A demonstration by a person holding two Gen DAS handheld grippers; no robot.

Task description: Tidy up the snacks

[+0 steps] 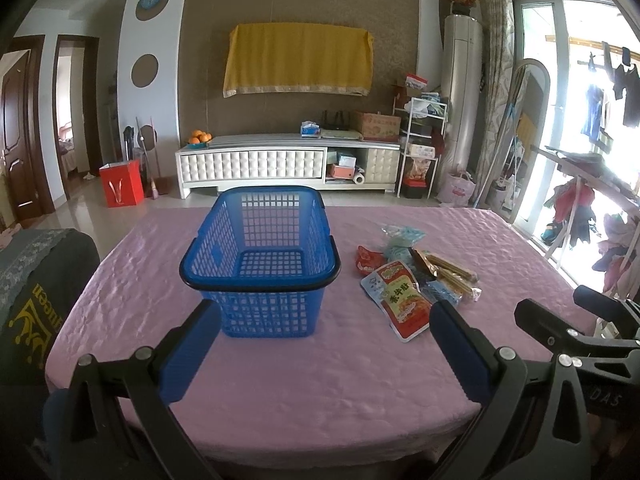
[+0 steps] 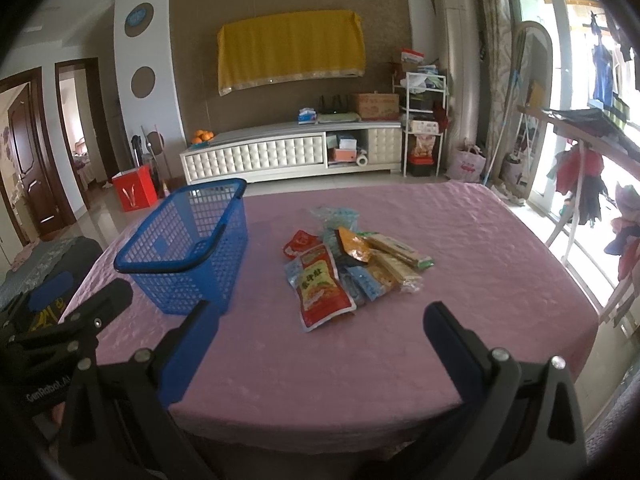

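An empty blue plastic basket [image 1: 260, 256] stands on the pink table [image 1: 320, 380]; it also shows in the right wrist view [image 2: 188, 248] at left. A pile of snack packets [image 1: 416, 276] lies right of it, with a red pouch [image 2: 322, 286] at the front and cracker sticks [image 2: 396, 260] behind. My left gripper [image 1: 324, 312] is open and empty, near the basket's front. My right gripper [image 2: 320, 316] is open and empty, just before the pile.
A dark chair back [image 1: 36, 292] with yellow print stands at the table's left edge. A white TV cabinet [image 1: 288, 164] and a red bag [image 1: 120, 184] are beyond the table. A drying rack [image 2: 580, 184] with clothes stands at right.
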